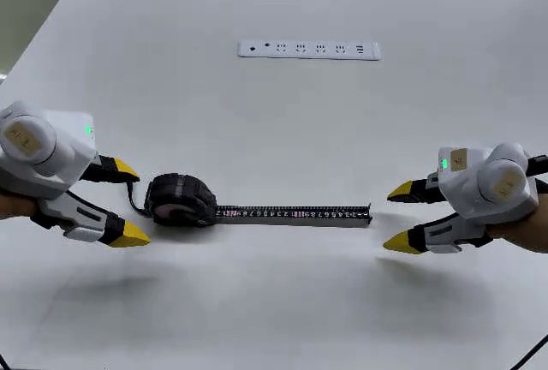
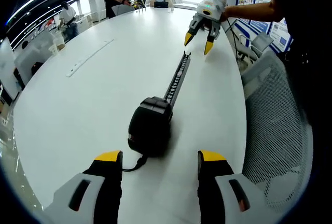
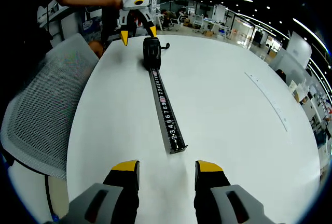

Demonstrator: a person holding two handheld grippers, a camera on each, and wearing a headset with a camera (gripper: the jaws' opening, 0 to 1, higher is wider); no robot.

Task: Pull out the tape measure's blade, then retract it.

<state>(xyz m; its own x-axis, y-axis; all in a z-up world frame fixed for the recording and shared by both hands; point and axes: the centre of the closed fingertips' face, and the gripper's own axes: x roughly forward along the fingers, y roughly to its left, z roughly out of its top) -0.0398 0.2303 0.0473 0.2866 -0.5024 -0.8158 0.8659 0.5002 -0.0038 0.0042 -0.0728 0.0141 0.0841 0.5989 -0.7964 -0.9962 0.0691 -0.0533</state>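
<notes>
Black is the case of the tape measure [image 1: 178,199], and it lies on the white surface [image 1: 274,122], a little left of the middle in the head view. Its blade [image 1: 295,213] is out of the case and lies flat and straight toward the right, with the hook end free on the surface. So we judge that the first part of the task, the pulling out, is done, and the retracting is left. We cannot tell whether a lock holds the blade out.

Our left gripper [image 1: 131,202] is wide open and holds nothing. Its yellow tips stand just behind the case, near it but, as far as we see, not touching. Our right gripper [image 1: 396,217] is also open and empty, just beyond the hook end of the blade and apart from it.

The case is rounded and dark, with a short black loop [image 2: 136,166] at its back. The blade carries printed numbers with some red marks among them, and in the right gripper view the numbers are readable. A white power strip [image 1: 309,50] lies further back, well apart.
</notes>
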